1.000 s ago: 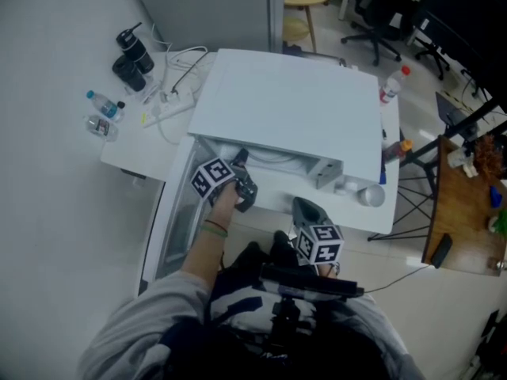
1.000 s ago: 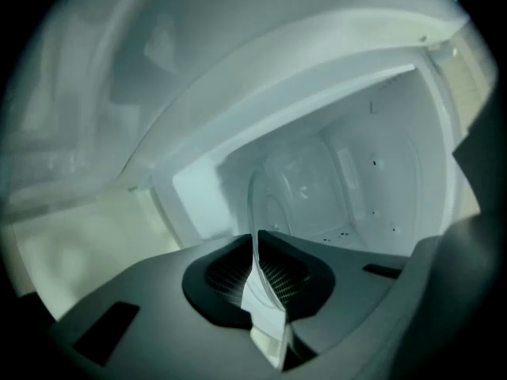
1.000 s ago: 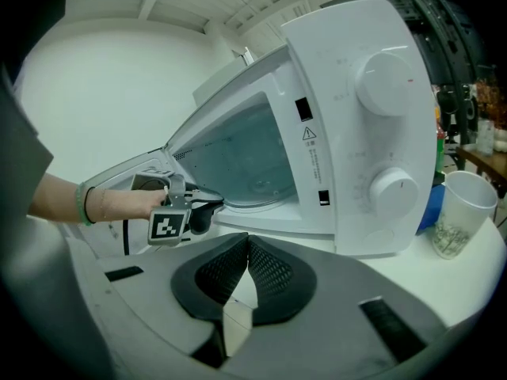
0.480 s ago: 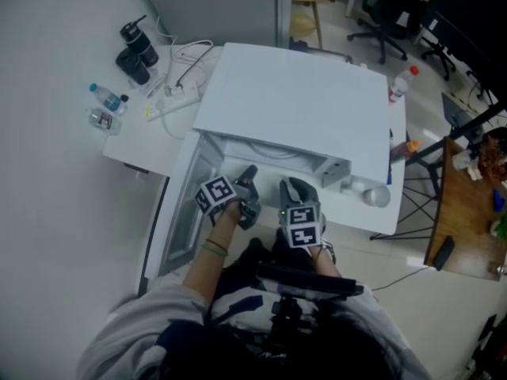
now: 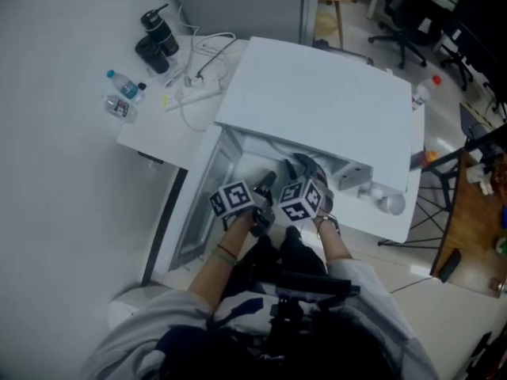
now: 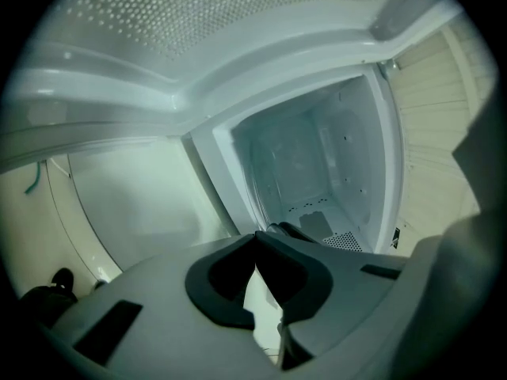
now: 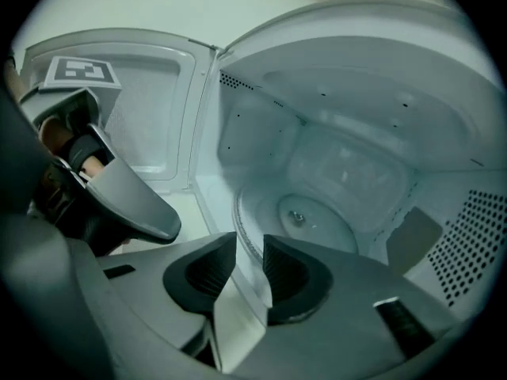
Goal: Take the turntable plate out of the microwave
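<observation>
Right gripper (image 7: 248, 252) sat at the microwave (image 5: 317, 109) mouth; jaws had just been opening, turntable plate (image 7: 317, 216) rim at their gap, unpinched. Left gripper (image 6: 255, 248) was clenched empty beside it.

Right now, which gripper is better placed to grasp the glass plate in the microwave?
Right. The right gripper faces the rim of the plate; its jaws have just been opening, nothing between them. The left gripper is shut.

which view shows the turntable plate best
The right gripper view: the turntable plate lies in the microwave cavity, ahead of its jaws. The left gripper view shows only cavity walls; the head view barely sees inside.
</observation>
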Motion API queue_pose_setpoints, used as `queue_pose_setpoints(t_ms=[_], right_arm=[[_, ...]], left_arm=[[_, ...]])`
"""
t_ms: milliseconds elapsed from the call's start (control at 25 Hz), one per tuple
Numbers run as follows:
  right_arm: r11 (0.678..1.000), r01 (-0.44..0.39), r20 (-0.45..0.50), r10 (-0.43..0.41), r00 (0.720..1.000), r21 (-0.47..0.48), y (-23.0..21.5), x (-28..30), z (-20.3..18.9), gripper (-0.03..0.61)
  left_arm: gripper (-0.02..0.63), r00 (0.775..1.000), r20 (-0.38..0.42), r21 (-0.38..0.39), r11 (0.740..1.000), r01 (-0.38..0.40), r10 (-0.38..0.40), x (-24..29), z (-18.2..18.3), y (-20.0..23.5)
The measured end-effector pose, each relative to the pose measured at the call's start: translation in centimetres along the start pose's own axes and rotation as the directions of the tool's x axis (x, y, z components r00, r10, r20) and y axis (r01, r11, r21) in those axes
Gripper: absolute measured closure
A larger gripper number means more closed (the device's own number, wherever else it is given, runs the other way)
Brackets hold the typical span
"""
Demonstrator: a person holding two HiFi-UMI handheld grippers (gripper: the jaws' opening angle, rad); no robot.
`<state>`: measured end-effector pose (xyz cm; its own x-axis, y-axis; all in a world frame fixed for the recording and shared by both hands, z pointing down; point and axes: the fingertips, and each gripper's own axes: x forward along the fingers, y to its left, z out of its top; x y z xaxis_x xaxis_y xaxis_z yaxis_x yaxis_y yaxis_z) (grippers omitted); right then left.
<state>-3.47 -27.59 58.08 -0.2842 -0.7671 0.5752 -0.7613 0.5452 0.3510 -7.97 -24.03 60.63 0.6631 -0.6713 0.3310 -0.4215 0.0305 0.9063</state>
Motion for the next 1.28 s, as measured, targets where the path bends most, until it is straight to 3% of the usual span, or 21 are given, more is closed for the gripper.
queue_pose_setpoints(t_ms=[160,280,440,520,600,800,1080,1160,1280], right_arm=[[0.998,0.001,-0.023,-0.002,1.0,-0.059,0.1,0.8,-0.3,0.472],[0.988,-0.009,-0.024,0.006,1.0,-0.153,0.2,1.2,0.2,0.472],[0.933,-0.041,-0.04,0.029,0.999,-0.357,0.6,2.0,0.2,0.474],[0.907,-0.072,-0.047,0.058,0.997,-0.414,0.9,1.9,0.6,0.481],[0.898,-0.101,-0.052,0.087,0.995,-0.428,1.5,1.6,1.1,0.526],[0.889,-0.081,-0.039,0.071,0.997,-0.45,1.6,1.1,1.0,0.537],[0.883,-0.107,-0.021,0.11,0.994,-0.457,2.2,-0.5,0.0,0.541],[0.887,-0.116,-0.015,0.123,0.992,-0.447,3.0,-1.3,-0.4,0.541],[0.889,-0.137,-0.01,0.148,0.989,-0.436,4.3,-2.2,-1.1,0.54]], left_arm=[[0.62,1.0,-0.006,0.024,1.0,-0.014,0.014,-0.2,-0.1,0.3],[0.62,1.0,-0.013,0.012,1.0,-0.021,0.021,-0.3,-0.5,0.6],[0.62,1.0,-0.027,0.019,1.0,-0.009,0.009,-0.1,-1.1,0.2],[0.62,1.0,-0.029,0.021,1.0,-0.004,0.004,0.0,-1.1,0.0],[0.62,1.0,-0.029,0.025,1.0,-0.002,0.002,-0.1,-1.2,-0.2],[0.62,0.999,-0.032,0.015,1.0,0.008,-0.008,-0.1,-1.6,-0.5],[0.62,1.0,0.008,0.004,1.0,-0.004,0.004,-0.4,-0.6,0.2],[0.613,0.999,0.017,-0.016,0.999,0.036,-0.036,-0.4,-0.3,-0.4],[0.509,0.994,0.011,-0.074,0.991,0.108,-0.107,0.0,-0.2,-1.2]])
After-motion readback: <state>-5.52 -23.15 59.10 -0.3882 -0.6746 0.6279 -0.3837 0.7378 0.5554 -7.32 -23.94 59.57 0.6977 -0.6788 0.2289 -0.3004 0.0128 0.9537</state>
